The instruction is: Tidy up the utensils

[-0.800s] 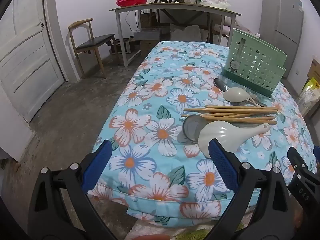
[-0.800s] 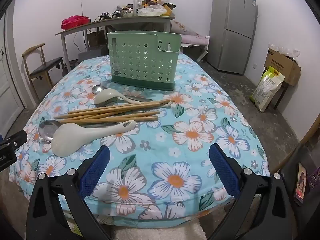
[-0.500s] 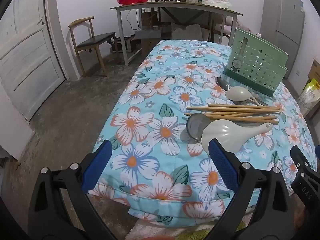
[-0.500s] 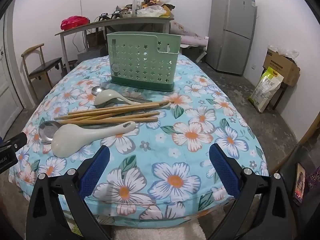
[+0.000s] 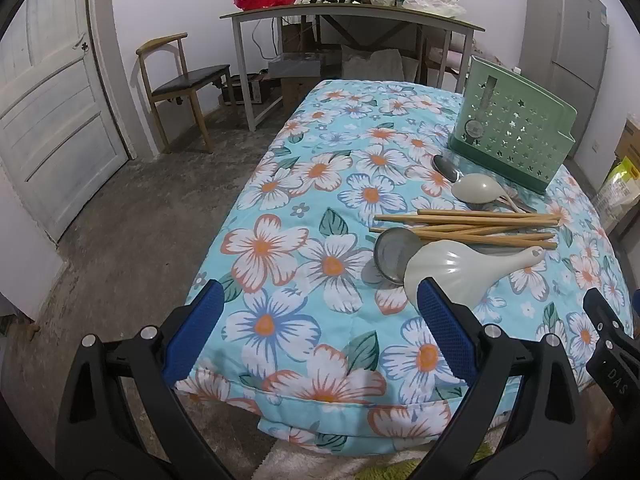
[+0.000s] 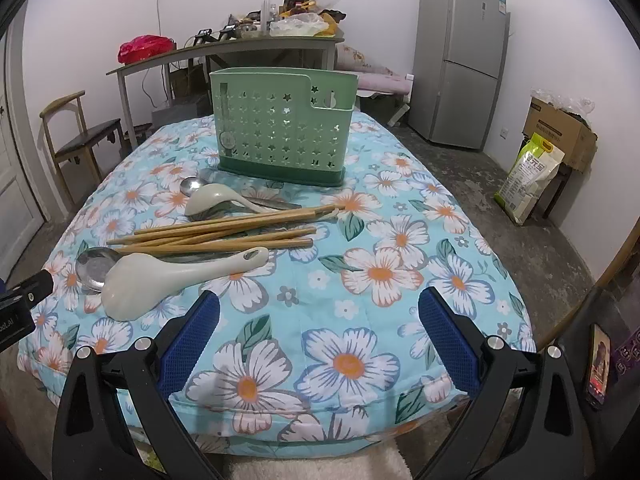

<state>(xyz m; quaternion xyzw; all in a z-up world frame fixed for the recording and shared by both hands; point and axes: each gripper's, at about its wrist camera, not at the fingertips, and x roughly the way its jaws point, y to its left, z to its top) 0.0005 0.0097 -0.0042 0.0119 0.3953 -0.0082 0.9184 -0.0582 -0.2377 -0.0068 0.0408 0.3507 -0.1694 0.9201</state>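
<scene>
Chopsticks (image 6: 216,236) lengthwise across floral cloth (image 6: 360,280), both grippers (image 5: 316,320) (image 6: 318,328) wide, empty.

Looking down over the bench's (image 5: 304,248) near edge from left and right, sharing the utensil pile (image 6: 216,236).

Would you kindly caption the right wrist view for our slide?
Open right gripper faces spoons, chopsticks and a green utensil caddy on a floral tablecloth.
</scene>
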